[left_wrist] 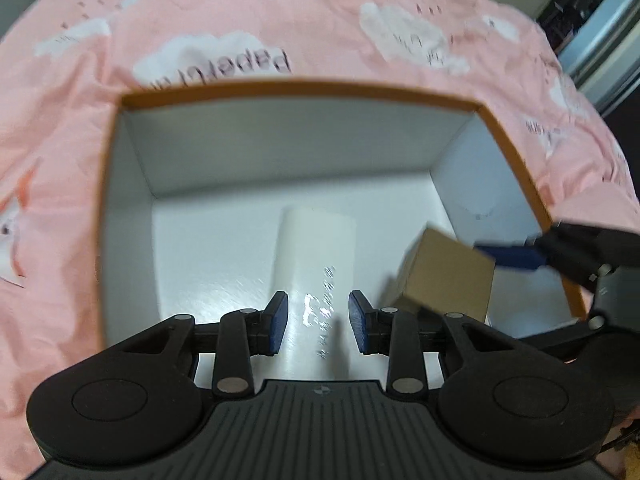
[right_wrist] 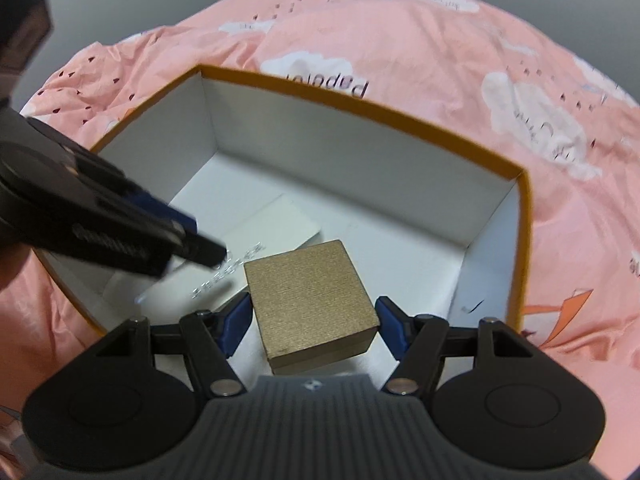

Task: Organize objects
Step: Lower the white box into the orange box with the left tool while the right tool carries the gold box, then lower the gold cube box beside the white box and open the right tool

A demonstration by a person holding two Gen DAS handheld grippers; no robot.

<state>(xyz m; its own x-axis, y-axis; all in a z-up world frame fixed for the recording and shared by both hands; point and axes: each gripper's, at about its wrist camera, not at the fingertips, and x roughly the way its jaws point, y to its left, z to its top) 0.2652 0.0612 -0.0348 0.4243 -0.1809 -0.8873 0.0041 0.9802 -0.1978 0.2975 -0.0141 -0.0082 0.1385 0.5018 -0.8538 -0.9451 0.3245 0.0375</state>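
Observation:
An open cardboard box with an orange rim (left_wrist: 304, 88) (right_wrist: 360, 104) and white inside sits on a pink bedsheet. A flat white packet with silver print (left_wrist: 316, 248) (right_wrist: 276, 224) lies on its floor. My left gripper (left_wrist: 318, 320) straddles the packet's near end, and its blue pads do not visibly press on it. A left finger (right_wrist: 192, 240) shows from the side, low over the packet. My right gripper (right_wrist: 312, 324) is shut on a small brown cube box (right_wrist: 308, 292) (left_wrist: 448, 276), held inside the big box to the right of the packet.
The pink sheet with white cloud prints (left_wrist: 280, 12) (right_wrist: 440, 40) surrounds the box on all sides, wrinkled at the left. A dark window or door frame (left_wrist: 588, 8) stands beyond the bed at the far right. The box's right wall (right_wrist: 492, 240) is close to the cube.

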